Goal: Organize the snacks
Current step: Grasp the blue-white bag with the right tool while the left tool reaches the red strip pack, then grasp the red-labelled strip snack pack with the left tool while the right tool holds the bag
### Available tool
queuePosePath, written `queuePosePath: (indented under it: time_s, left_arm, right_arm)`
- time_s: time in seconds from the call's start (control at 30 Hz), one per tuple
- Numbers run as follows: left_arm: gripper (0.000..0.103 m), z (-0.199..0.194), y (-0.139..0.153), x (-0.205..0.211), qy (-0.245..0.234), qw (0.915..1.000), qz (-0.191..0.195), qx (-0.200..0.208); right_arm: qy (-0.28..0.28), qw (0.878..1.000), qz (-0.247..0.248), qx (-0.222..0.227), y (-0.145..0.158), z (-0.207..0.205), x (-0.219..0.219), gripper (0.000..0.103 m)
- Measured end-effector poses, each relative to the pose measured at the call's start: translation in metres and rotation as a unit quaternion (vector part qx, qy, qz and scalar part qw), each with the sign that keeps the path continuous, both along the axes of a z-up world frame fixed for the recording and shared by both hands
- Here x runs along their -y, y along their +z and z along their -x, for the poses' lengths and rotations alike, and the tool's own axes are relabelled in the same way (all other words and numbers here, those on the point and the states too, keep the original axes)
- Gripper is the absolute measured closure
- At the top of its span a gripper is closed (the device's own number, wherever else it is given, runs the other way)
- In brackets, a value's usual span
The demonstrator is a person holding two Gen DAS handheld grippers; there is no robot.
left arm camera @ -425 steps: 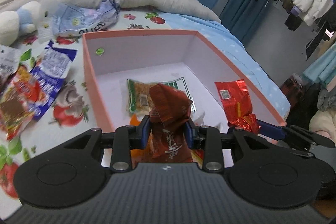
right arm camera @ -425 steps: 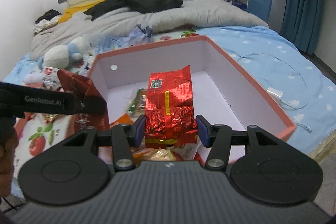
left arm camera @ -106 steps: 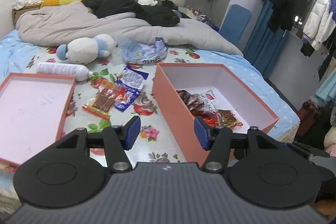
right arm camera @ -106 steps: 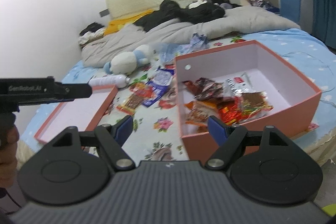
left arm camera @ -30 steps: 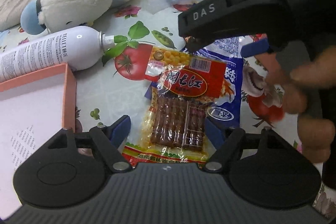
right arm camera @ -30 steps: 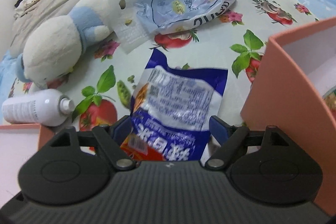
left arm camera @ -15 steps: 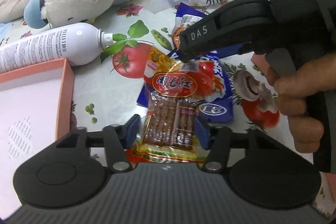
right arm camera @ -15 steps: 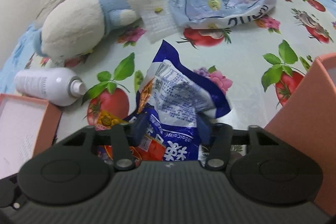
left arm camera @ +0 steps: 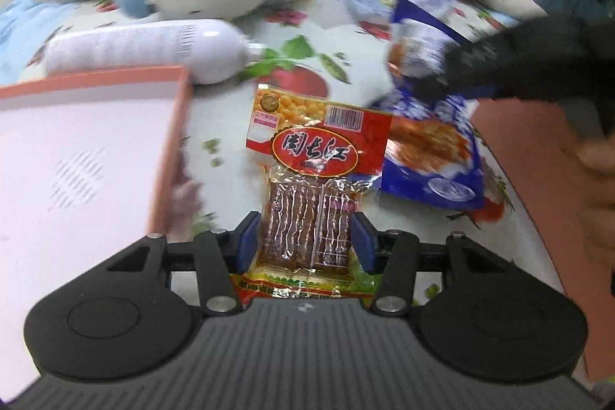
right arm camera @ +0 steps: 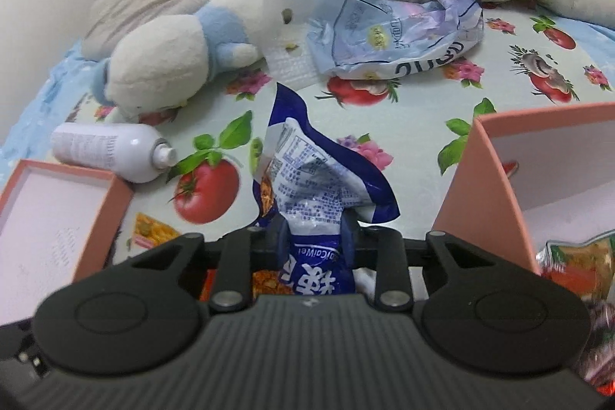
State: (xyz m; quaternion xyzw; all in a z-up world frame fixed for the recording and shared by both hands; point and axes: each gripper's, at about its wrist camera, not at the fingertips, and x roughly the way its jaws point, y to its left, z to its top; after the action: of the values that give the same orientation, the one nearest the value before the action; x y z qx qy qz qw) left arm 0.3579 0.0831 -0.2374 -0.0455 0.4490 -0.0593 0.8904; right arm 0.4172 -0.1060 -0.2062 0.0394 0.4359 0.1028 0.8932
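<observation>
Across a fruit-print bedsheet [right arm camera: 423,110], beside the pink box [right arm camera: 488,187], the right gripper [right arm camera: 312,231] pinches a crumpled blue snack bag [right arm camera: 319,187], while the left gripper [left arm camera: 303,241] clamps a red-labelled snack pack [left arm camera: 311,179] near the lid [left arm camera: 77,156].

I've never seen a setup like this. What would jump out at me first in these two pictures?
Probably the two snack packs caught between black pincers: the left gripper is closed on a red snack pack of brown strips, and the right gripper pinches a crumpled blue snack bag. Behind them on the fruit-print sheet lie a white and blue plush toy and a white spray can, with a pink box at right.
</observation>
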Motion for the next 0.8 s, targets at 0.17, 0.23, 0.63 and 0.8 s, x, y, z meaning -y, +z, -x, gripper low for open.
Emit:
queuePosePath:
  time_s: [0.17,0.23,0.63,0.8]
  left_arm:
    - [0.047,0.017,0.001,-0.023,0.065,0.9965,0.053,0.005]
    - [0.047,0.025,0.002,-0.021,0.073,0.9960,0.049,0.016]
    - [0.089,0.074,0.013,-0.023,0.090,0.9930,0.070,0.030]
    - [0.089,0.087,0.013,-0.015,0.077,0.9950,0.062,0.019]
  right_arm:
    - [0.014,1.000,-0.006,0.016,-0.003,0.032,0.003,0.072]
    - [0.009,1.000,-0.014,0.021,-0.003,0.044,0.006,0.072]
    - [0.002,0.999,-0.029,0.037,0.010,0.117,0.029,0.072]
    - [0.031,0.998,-0.011,0.047,0.021,0.151,0.032,0.072]
